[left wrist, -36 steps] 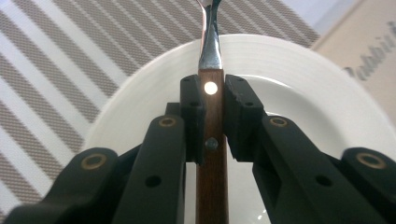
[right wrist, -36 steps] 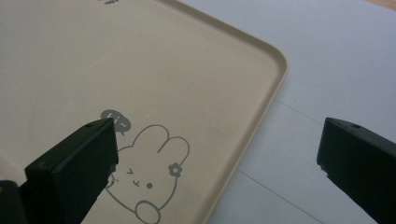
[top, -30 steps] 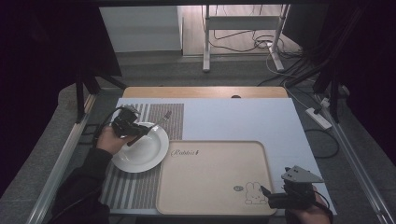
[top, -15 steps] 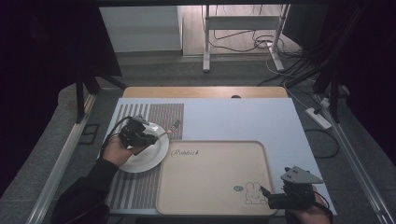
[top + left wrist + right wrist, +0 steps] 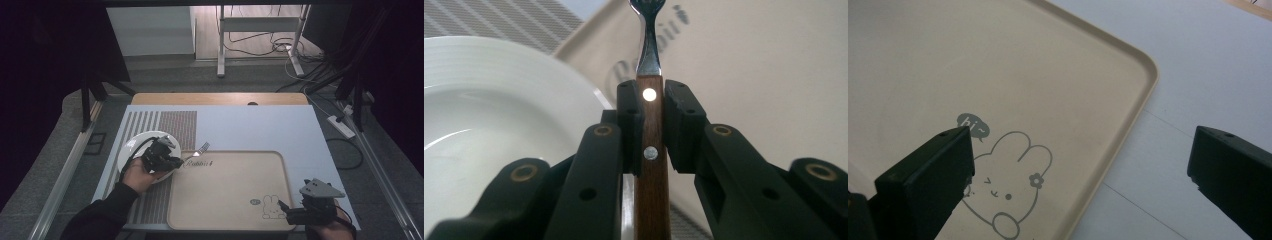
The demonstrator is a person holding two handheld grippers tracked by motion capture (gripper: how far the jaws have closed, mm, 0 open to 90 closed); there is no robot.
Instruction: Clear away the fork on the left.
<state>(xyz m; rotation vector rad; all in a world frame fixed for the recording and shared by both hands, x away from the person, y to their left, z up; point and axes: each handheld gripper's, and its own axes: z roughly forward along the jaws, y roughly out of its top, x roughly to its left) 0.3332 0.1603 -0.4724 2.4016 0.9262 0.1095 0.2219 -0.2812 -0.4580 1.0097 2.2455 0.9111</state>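
the table [image 5: 250,125] carries a pale mat, and on its near side lies the beige tray [image 5: 235,200], the biggest thing here, flat and bare but for a printed rabbit near my right side. just beside the tray's left edge sits the white plate [image 5: 131,147], resting on the striped placemat [image 5: 175,125].

my right tongs [image 5: 287,212] hang released over the tray's near right corner, the jaws wide apart with nothing between them, the rabbit print showing below.

my left tongs [image 5: 653,122] are clenched on the fork [image 5: 651,150], gripping its wooden handle between the two rivets. the fork runs straight out along the jaws, its steel neck and tines [image 5: 202,148] pointing past the tips over the tray's far left corner, while the plate lies off to the left of the jaws.

i judge the fork light and stiff; the wood gives the pads a fair bite, where the polished steel neck would likely slip. holding it mid-handle keeps it from swinging, so that is where i would keep my grip.
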